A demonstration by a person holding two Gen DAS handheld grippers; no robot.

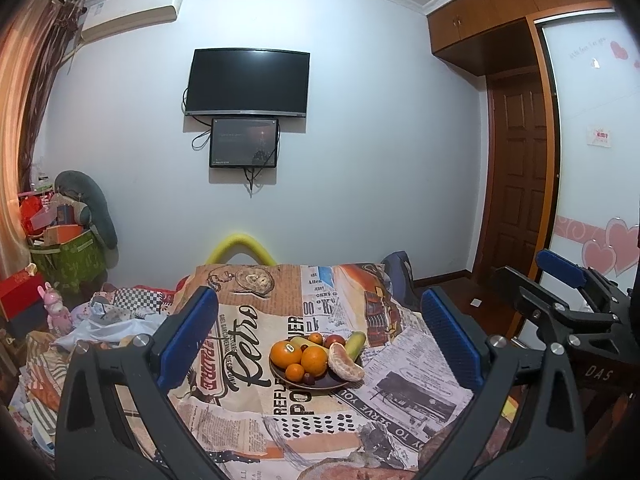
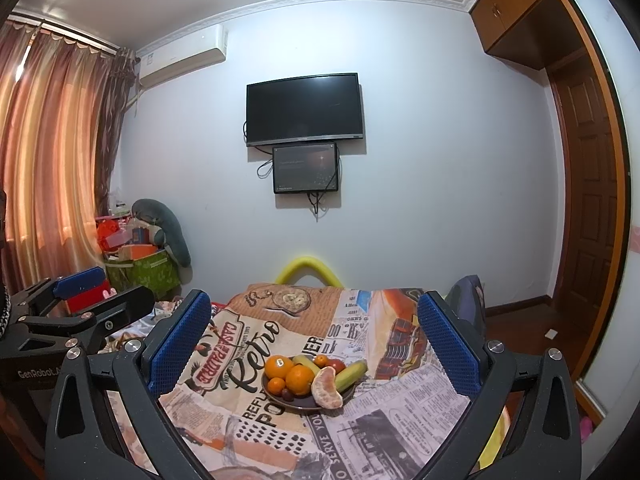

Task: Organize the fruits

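Dim, even indoor light; curtain (image 2: pixel 48 152) glows orange; strong fisheye bending, dark corners.

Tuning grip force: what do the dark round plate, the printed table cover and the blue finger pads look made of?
Dark round plate: looks like glazed ceramic or glass; smooth rim with a faint sheen.
Printed table cover: soft cloth, matte; it creases and drapes over the edge.
Blue finger pads: rubbery or plastic, matte; a fine dimpled grid shows.

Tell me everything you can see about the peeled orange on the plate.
The peeled orange is a pale orange cluster of segments with white pith lines, skin off. It stands on edge at the near right rim of the dark plate, leaning against a whole orange and a green-yellow fruit. Neither gripper touches it.
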